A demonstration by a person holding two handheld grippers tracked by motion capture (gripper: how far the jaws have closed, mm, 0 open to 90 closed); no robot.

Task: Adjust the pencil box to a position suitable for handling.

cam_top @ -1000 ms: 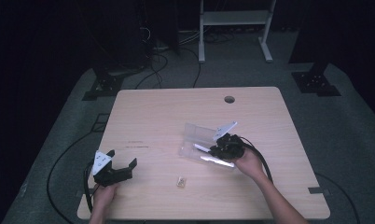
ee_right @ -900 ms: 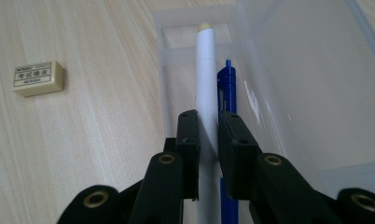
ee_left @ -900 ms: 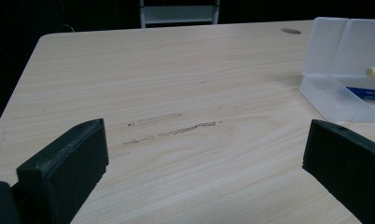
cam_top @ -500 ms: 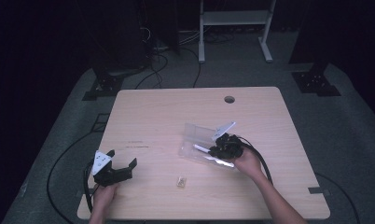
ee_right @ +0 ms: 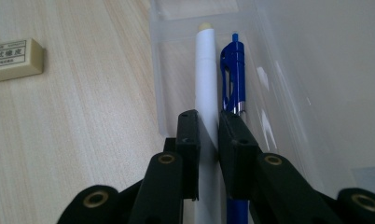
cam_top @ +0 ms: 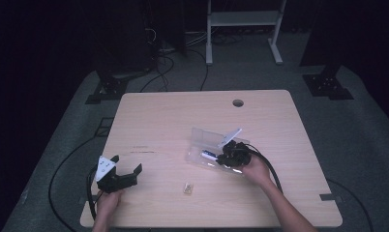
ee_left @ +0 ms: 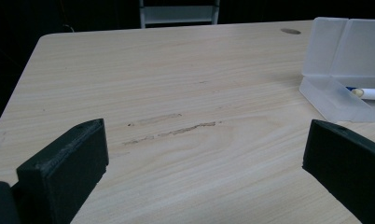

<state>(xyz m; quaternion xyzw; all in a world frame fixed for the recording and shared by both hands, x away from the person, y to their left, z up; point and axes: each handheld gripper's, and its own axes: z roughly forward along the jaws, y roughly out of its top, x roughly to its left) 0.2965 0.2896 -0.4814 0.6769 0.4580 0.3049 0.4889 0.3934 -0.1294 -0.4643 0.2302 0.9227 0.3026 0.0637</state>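
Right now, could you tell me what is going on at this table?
A person is packing a clear plastic case. The right claw is shut on a white pen, holding it inside the case beside a blue pen. The left claw rests open near the table's front-left edge, holding nothing. An eraser lies on the table outside the case.

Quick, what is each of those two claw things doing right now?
Left gripper: open, holding nothing, above the table.
Right gripper: shut on the white pen inside the clear plastic case.
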